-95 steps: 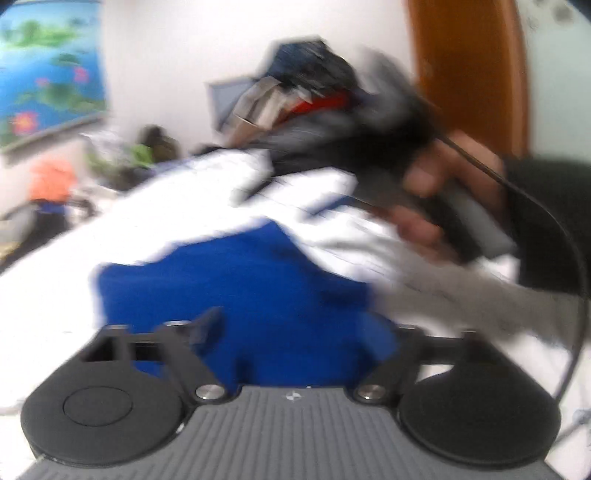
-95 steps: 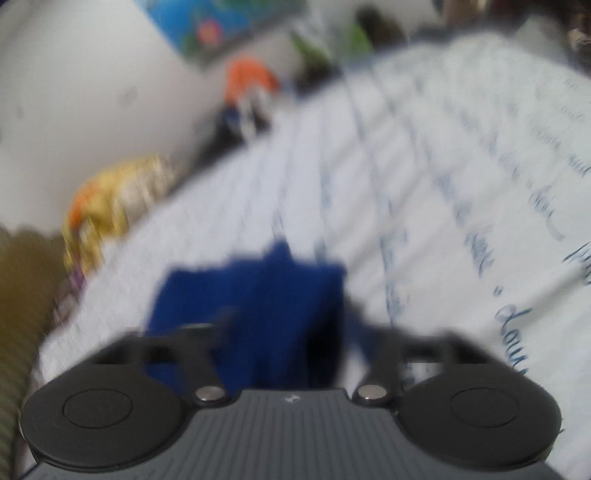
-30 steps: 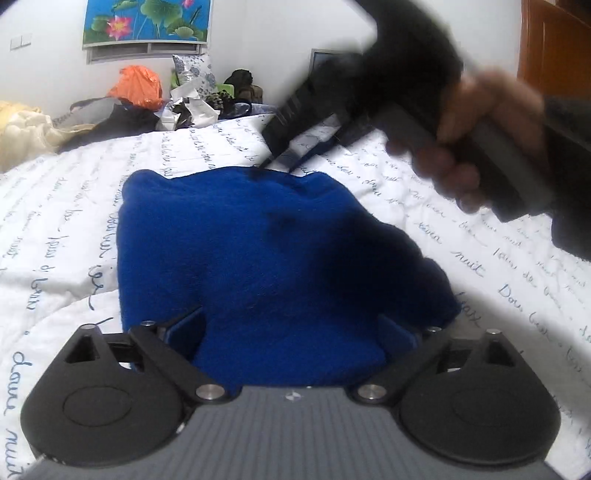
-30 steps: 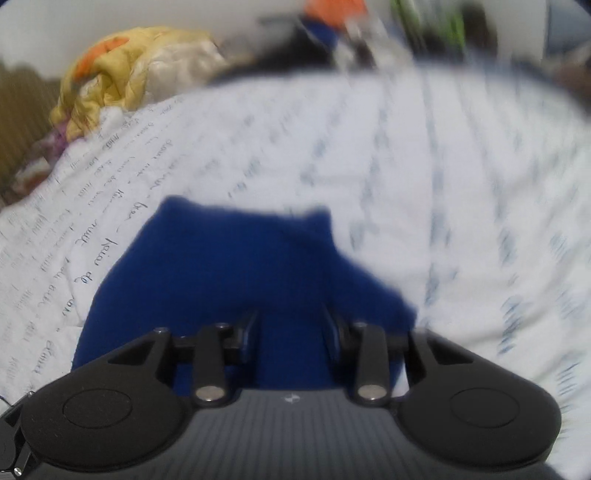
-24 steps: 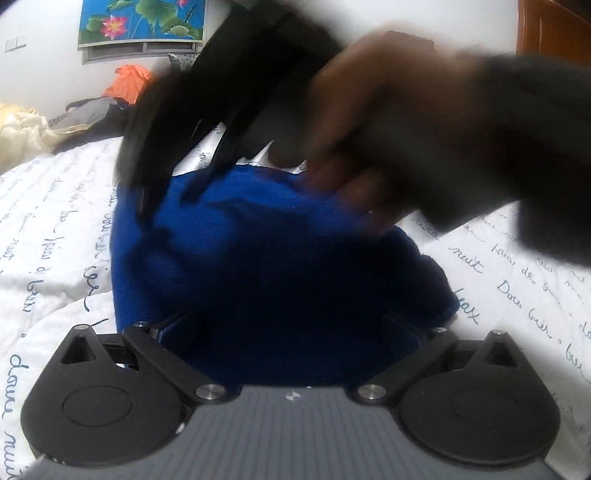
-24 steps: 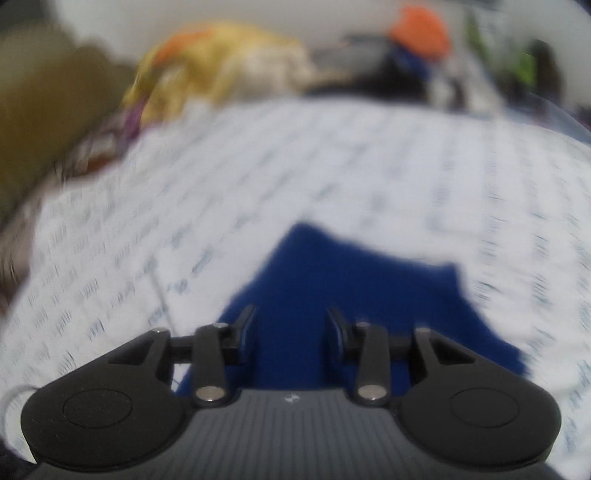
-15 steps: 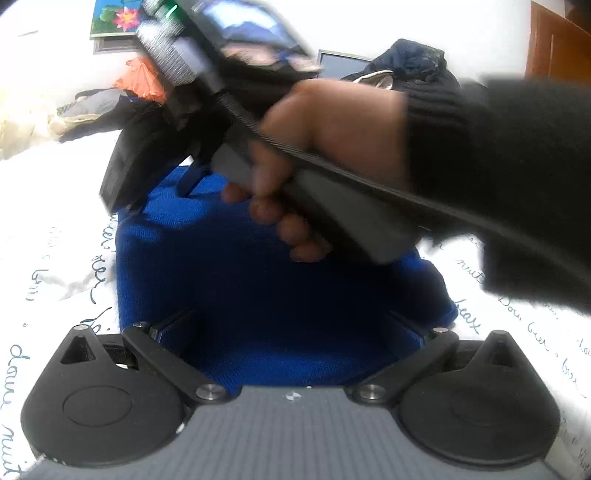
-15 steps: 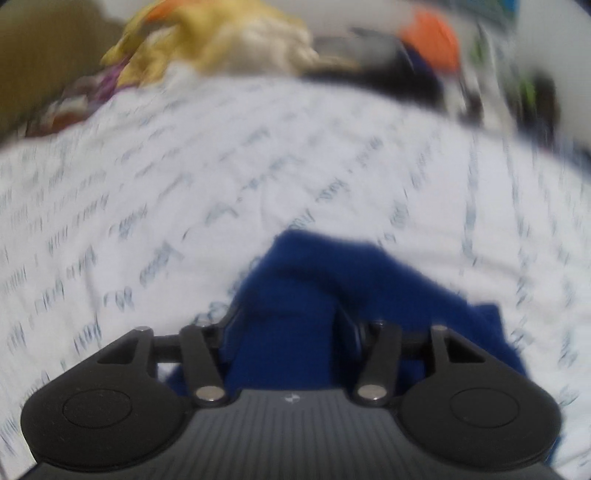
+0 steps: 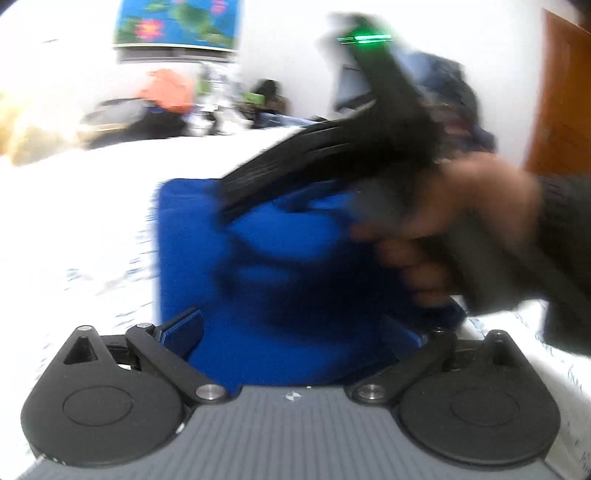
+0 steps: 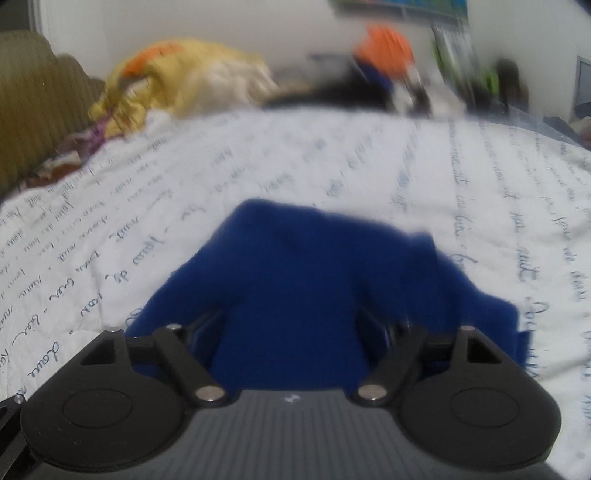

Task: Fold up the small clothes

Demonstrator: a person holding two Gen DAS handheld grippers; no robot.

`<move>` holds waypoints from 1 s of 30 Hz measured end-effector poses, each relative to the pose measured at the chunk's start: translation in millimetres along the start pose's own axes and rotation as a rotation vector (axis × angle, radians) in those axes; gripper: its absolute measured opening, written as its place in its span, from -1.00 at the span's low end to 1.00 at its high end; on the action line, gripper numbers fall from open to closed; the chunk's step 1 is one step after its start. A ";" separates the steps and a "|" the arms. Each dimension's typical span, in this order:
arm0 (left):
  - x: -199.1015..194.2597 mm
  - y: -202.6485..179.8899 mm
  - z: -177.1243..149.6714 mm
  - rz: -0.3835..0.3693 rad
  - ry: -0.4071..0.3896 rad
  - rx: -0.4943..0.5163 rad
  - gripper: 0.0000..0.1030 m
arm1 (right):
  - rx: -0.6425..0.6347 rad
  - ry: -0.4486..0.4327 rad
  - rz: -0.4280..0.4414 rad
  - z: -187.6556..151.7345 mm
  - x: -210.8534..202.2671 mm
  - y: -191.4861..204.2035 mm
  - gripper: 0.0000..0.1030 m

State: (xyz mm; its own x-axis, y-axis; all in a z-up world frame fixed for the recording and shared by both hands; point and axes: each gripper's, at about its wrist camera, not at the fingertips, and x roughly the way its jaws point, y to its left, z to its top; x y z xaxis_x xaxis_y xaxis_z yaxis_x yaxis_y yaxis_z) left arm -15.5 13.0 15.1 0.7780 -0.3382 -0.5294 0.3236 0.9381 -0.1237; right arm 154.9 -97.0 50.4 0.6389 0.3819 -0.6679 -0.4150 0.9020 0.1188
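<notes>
Right claw (image 10: 291, 325) now wider over blue garment (image 10: 314, 280).

Left gripper (image 9: 291, 332): black linkages, grey ribbed body.

A: What do you count from your end?
B: I count 1 blue garment (image 9: 280, 280), 2 grippers (image 9: 291, 332) (image 10: 291, 332), 1 white bedspread (image 10: 424, 177), 1 wall picture (image 9: 177, 22).
A: Hands?
B: I see 1 (image 9: 454, 229).
</notes>
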 end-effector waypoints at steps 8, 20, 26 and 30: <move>-18.2 47.8 -5.5 0.030 0.073 -0.290 0.87 | 0.222 -0.015 0.192 -76.8 -72.3 -40.7 0.56; -12.5 77.9 -0.8 -0.149 0.174 -0.510 0.64 | 0.445 0.042 0.130 -115.7 -126.9 -92.5 0.57; -4.2 55.7 16.5 0.007 0.246 -0.287 -0.71 | 0.318 0.087 0.146 -123.9 -118.9 -66.2 -0.47; -14.5 45.6 16.7 0.086 0.245 -0.089 -0.61 | 0.177 0.092 0.121 -129.4 -127.6 -50.4 -0.60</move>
State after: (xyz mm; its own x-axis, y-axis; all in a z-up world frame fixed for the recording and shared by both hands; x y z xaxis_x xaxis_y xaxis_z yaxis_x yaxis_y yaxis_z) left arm -3.0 59.4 31.2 0.6438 -0.2389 -0.7269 0.2050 0.9691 -0.1369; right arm 10.5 -217.2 34.6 0.5260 0.4767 -0.7044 -0.3599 0.8751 0.3234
